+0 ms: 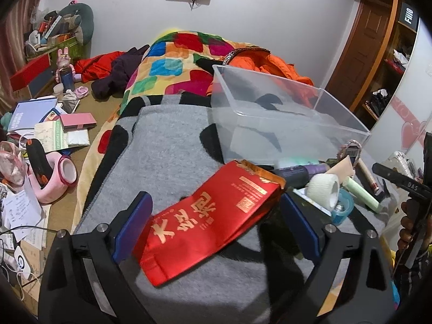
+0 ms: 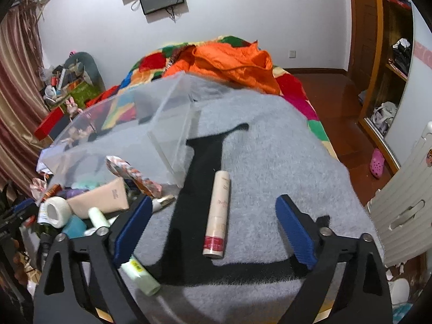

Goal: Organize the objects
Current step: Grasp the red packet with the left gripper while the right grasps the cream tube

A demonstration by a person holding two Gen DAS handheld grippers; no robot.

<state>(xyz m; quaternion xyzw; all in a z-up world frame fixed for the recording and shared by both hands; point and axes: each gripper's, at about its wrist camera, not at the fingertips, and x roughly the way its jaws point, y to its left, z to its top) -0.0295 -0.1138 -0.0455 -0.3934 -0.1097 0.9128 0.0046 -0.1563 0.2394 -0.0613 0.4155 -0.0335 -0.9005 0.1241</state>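
The red packet [image 1: 213, 221] lies between the wide-spread left claw [image 1: 216, 224]. The right claw [image 2: 213, 229], spread too, frames a pink tube [image 2: 217, 213]. The clear box [image 1: 283, 124] mid-bed looks empty, so nearly everything remains.

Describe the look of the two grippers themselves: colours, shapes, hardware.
The left gripper and right gripper look alike: black angular frames with triangular cut-outs, and round silver pivot bolts at the joints. Each carries two flat rectangular fingers faced with dark blue pads; the right's pads show fine ribbing. No cables or markings show on either.
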